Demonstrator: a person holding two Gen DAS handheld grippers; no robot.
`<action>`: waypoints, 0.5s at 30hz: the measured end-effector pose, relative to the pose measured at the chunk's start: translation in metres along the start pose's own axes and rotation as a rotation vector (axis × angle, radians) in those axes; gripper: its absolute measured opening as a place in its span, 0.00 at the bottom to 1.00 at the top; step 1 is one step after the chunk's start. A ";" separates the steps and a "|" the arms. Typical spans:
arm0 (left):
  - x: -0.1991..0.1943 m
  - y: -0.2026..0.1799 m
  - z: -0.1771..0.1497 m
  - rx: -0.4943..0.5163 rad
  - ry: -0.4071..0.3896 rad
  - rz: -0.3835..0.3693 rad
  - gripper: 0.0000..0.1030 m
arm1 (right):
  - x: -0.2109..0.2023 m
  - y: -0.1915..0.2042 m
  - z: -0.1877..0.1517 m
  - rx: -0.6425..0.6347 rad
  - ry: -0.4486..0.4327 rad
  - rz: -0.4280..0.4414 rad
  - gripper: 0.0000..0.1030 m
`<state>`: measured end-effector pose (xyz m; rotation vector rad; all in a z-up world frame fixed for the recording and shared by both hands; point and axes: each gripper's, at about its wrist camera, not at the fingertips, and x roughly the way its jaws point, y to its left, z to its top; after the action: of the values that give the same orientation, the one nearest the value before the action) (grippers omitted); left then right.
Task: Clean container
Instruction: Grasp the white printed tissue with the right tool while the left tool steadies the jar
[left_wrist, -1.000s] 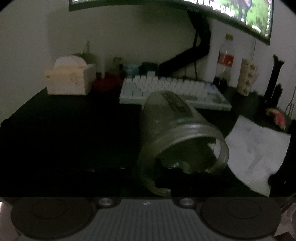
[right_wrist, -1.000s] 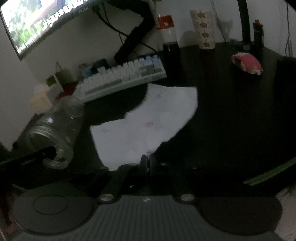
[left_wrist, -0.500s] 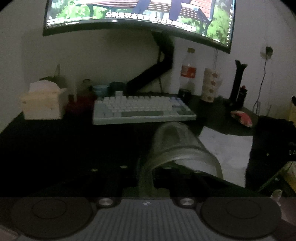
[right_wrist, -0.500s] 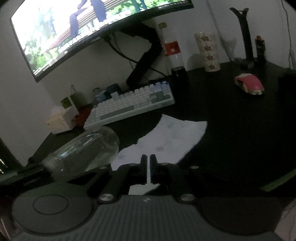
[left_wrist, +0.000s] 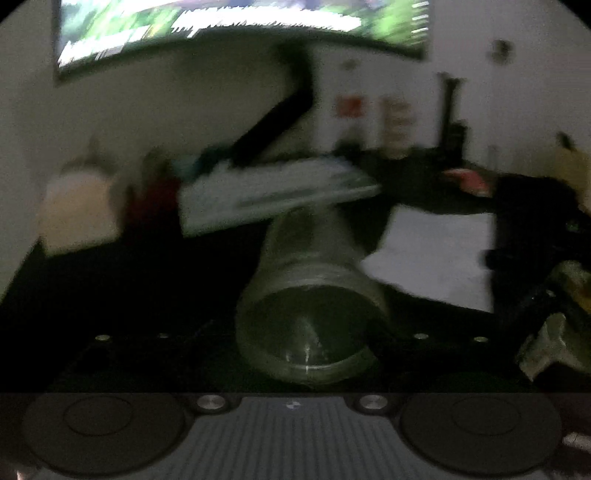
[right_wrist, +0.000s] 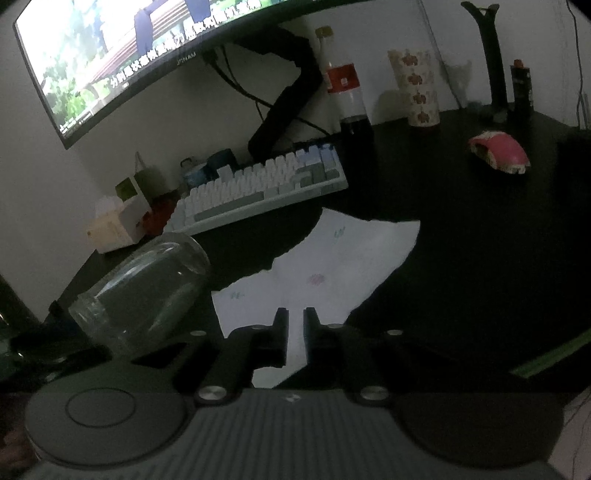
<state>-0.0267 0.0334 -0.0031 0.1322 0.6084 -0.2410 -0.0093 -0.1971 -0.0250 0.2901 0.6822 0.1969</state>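
Note:
A clear glass jar (left_wrist: 310, 295) lies on its side on the black desk, its mouth turned toward my left gripper (left_wrist: 291, 332). The left jaws are opening and stand wide on either side of the mouth without touching it; this view is blurred. In the right wrist view the jar (right_wrist: 140, 295) rests at the lower left beside a white paper towel (right_wrist: 332, 266) spread flat on the desk. My right gripper (right_wrist: 295, 321) hovers over the towel's near edge. Its jaws are opening, a narrow gap between them, and nothing is pinched there.
A white keyboard (right_wrist: 266, 192) sits behind the jar and towel under a curved monitor (right_wrist: 129, 55). A cola bottle (right_wrist: 347, 92), stacked paper cups (right_wrist: 417, 88), a pink mouse (right_wrist: 498, 151) and a black stand (right_wrist: 491, 55) are at the back right. A tissue box (right_wrist: 110, 229) is at the left.
The left jaws, shut on the jar's rim before, have spread wide and let it go. The left view rolled and rose slightly. The right fingers have parted a little.

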 end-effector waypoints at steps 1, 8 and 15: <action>-0.001 -0.002 0.001 0.003 0.000 -0.008 0.92 | 0.002 0.000 -0.001 -0.001 0.006 -0.003 0.11; 0.003 -0.009 0.002 0.005 0.036 0.009 0.81 | 0.000 0.002 -0.002 -0.024 0.000 -0.009 0.16; -0.010 -0.017 0.007 0.030 0.098 -0.124 0.81 | 0.004 0.001 -0.003 -0.013 0.013 -0.013 0.18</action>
<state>-0.0354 0.0172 0.0073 0.1355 0.7119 -0.3653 -0.0079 -0.1948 -0.0291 0.2718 0.6955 0.1915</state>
